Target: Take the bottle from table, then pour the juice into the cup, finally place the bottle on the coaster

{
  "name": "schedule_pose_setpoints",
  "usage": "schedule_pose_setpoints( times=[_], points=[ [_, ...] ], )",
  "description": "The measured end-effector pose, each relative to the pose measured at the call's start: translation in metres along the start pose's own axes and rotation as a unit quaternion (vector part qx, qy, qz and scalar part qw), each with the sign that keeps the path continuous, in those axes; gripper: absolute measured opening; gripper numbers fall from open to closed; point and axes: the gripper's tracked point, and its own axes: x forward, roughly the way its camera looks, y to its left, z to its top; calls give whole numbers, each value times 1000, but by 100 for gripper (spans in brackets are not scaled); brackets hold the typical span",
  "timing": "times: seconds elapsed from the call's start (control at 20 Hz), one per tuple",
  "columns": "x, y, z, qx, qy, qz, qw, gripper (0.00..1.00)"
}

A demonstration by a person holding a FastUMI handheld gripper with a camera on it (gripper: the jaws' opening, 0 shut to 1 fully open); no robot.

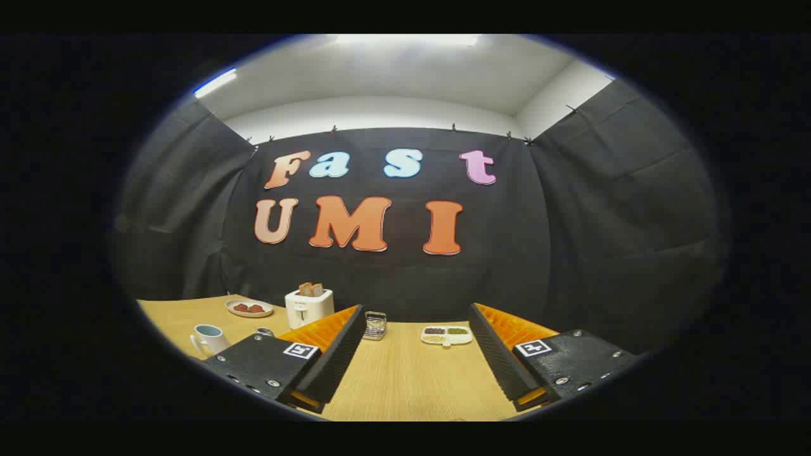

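My gripper (pixel 416 315) is held above the wooden table (pixel 405 380), open, with nothing between its two black, orange-backed fingers (pixel 329 361). A white cup (pixel 209 339) with a pale blue inside stands on the table just beyond the left finger. Between the cup and that finger a small grey round top (pixel 265 331) peeks over the finger's edge; I cannot tell what it belongs to.
A white toaster (pixel 308 306) with toast in it stands at the back left, next to a plate (pixel 249 308) of red pieces. Ahead of the fingers are a small wire holder (pixel 375 325) and a white divided dish (pixel 447 335).
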Motion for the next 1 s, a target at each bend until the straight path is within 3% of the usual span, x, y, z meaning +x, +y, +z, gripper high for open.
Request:
schedule_pose_setpoints(
  times=[1.0],
  points=[
    [-9, 28, -14, 35, 26, 23, 999, 97]
  ],
)
